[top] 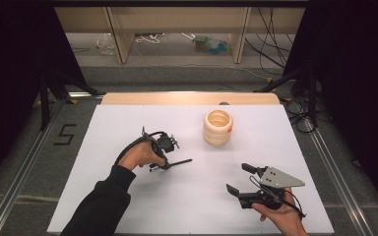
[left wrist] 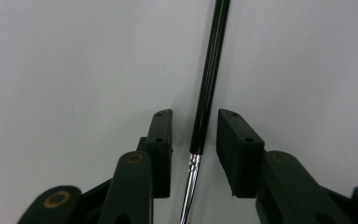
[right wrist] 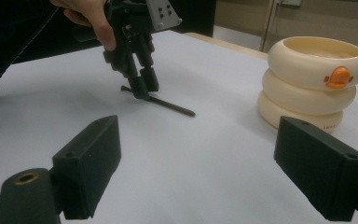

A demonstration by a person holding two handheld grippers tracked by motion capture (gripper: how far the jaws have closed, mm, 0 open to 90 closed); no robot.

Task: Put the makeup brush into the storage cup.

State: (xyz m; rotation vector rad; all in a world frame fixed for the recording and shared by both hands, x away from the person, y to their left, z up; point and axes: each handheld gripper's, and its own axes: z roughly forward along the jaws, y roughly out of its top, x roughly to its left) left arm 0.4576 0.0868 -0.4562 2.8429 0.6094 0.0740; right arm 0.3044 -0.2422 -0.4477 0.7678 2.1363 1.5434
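Observation:
A thin black paintbrush (top: 177, 162) with a silver ferrule lies flat on the white table (top: 128, 206). My left gripper (top: 159, 165) points down over its ferrule end. In the left gripper view the brush handle (left wrist: 208, 88) runs between the pads of that gripper (left wrist: 193, 126), and a narrow gap shows on each side. The right gripper view shows the left gripper (right wrist: 143, 89) straddling the brush (right wrist: 168, 105). My right gripper (top: 236, 177) rests low at the front right, jaws wide open and holding nothing (right wrist: 196, 140). A cream ringed cup (top: 217, 127) with an orange tab (right wrist: 314, 84) stands upright farther back.
A wooden strip (top: 187, 98) borders the table's far edge. Beyond it are a floor with cables (top: 147, 38) and wooden legs. Black curtains (top: 10, 73) hang on both sides, and metal rails (top: 24, 167) run beside the table.

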